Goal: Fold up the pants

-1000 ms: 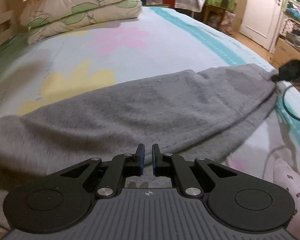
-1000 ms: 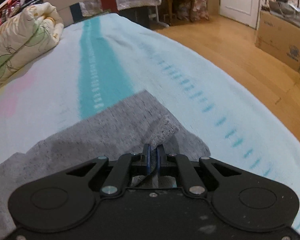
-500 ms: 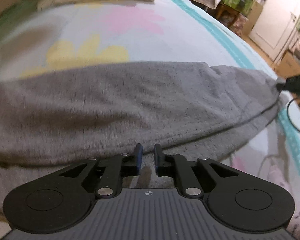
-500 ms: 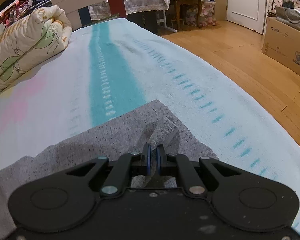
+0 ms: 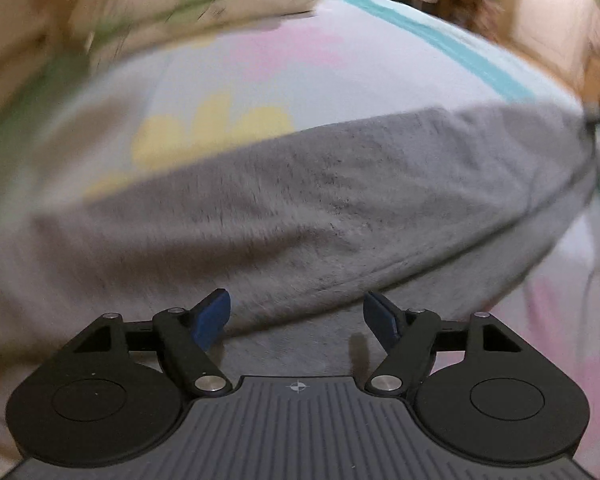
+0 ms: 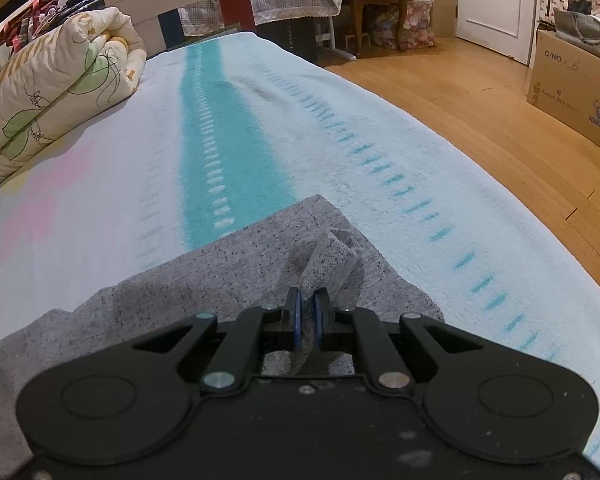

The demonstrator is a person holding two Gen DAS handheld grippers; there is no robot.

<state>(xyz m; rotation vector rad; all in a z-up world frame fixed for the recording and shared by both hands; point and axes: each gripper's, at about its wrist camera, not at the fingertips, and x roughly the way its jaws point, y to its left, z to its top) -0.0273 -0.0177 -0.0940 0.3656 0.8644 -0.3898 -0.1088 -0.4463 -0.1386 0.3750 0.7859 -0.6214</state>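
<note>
Grey pants (image 5: 300,200) lie stretched across the bed, one layer folded over the other. My left gripper (image 5: 296,316) is open just above the near edge of the pants and holds nothing. The left wrist view is motion-blurred. My right gripper (image 6: 307,310) is shut on a corner of the grey pants (image 6: 220,280), and a small flap of cloth (image 6: 328,260) sticks up between the jaws. That end of the pants rests on the bed cover (image 6: 236,152).
A rolled floral quilt (image 6: 52,96) lies at the head of the bed, also in the left wrist view (image 5: 188,12). The bed's right edge drops to a wooden floor (image 6: 480,104). A cardboard box (image 6: 576,96) stands by the wall.
My left gripper has opened and let go of the pants, and it is moving fast. My right gripper stays shut on the corner, which now shows more cloth above the jaws.
</note>
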